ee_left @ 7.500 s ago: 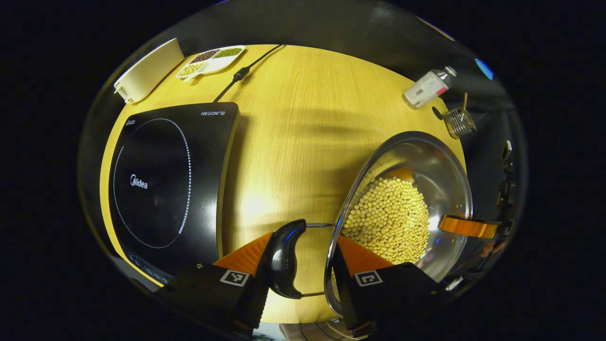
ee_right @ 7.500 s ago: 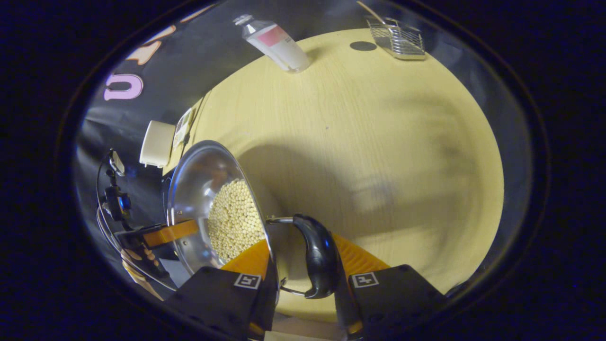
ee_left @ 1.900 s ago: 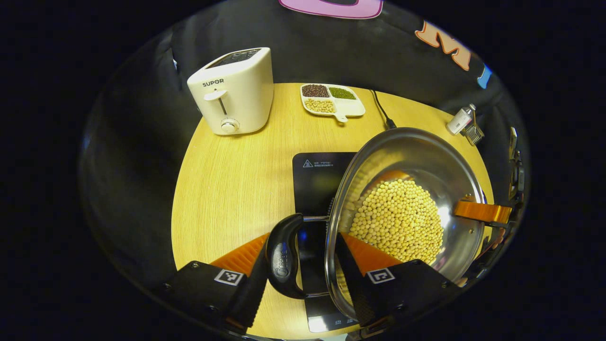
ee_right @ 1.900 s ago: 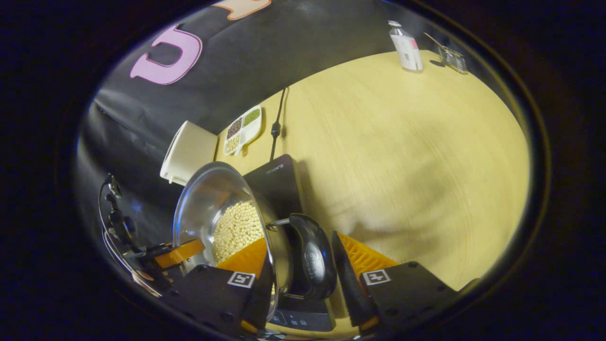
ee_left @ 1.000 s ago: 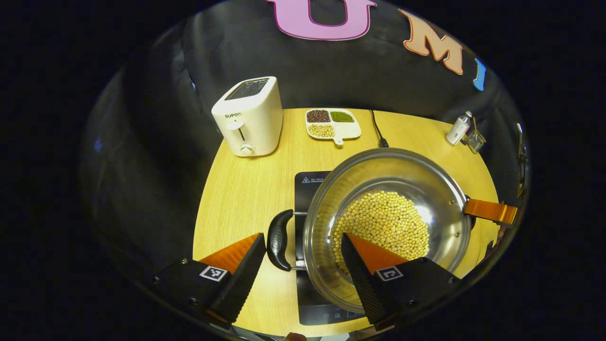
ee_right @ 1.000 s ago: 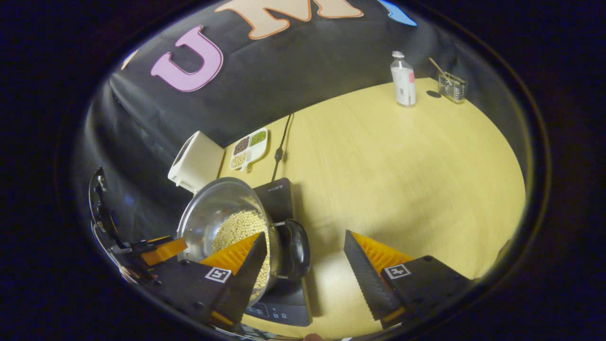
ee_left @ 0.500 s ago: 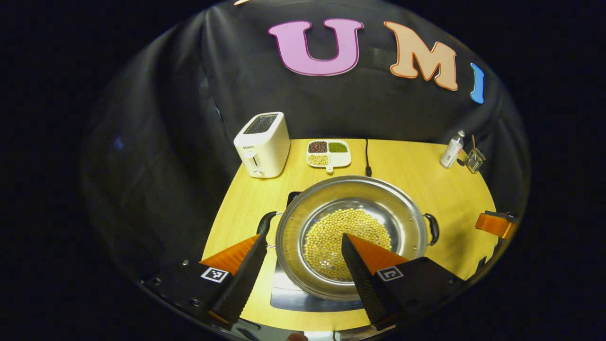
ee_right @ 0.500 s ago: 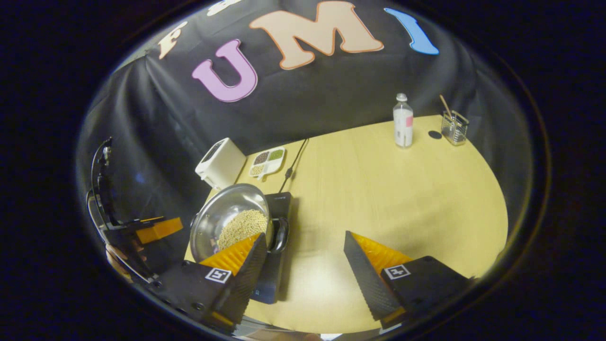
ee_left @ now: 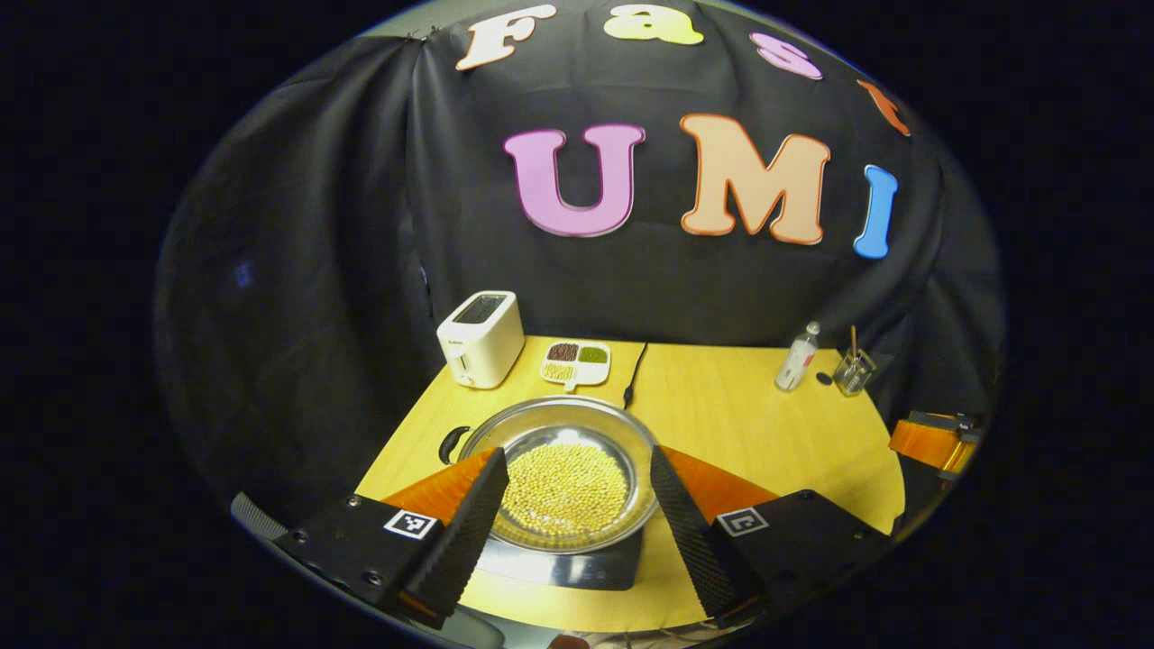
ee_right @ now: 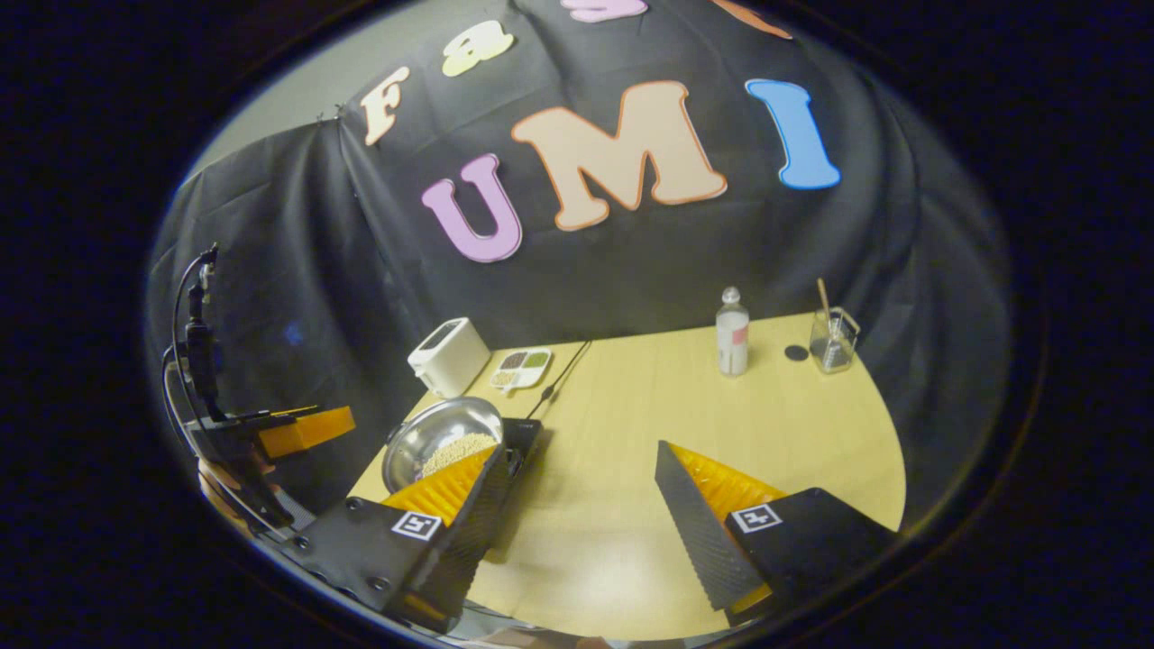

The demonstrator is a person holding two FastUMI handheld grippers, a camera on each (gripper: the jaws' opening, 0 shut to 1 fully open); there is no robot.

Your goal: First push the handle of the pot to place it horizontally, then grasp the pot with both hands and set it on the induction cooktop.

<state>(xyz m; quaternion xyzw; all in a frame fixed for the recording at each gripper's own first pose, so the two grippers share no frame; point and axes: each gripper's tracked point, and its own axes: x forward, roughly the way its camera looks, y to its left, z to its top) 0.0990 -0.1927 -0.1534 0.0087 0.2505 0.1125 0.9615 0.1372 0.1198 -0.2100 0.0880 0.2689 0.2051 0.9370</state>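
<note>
The steel pot (ee_left: pixel 622 433) full of pale beans (ee_left: pixel 563 482) rests on the black induction cooktop (ee_left: pixel 577 571) near the table's front. One dark side handle (ee_left: pixel 449 443) sticks out level at its left. My left gripper (ee_left: pixel 572 523) hangs open above and in front of the pot, apart from it. In the right gripper view the pot (ee_right: pixel 424 433) and cooktop (ee_right: pixel 525 434) lie low at the left. My right gripper (ee_right: pixel 577 523) is open over bare table, holding nothing. The other gripper (ee_right: pixel 297 428) is at the far left of that view.
At the back of the wooden table (ee_left: pixel 739 424) stand a white toaster (ee_left: pixel 480 338), a divided dish of beans (ee_left: pixel 575 359), a black cord (ee_left: pixel 634 374), a small bottle (ee_left: pixel 797 357) and a glass holder (ee_left: pixel 853 371). The table's right half is open wood.
Both grippers let go of the pot's handles once it sat on the cooktop, opened, and have pulled back and up; the pot now looks small and far off.
</note>
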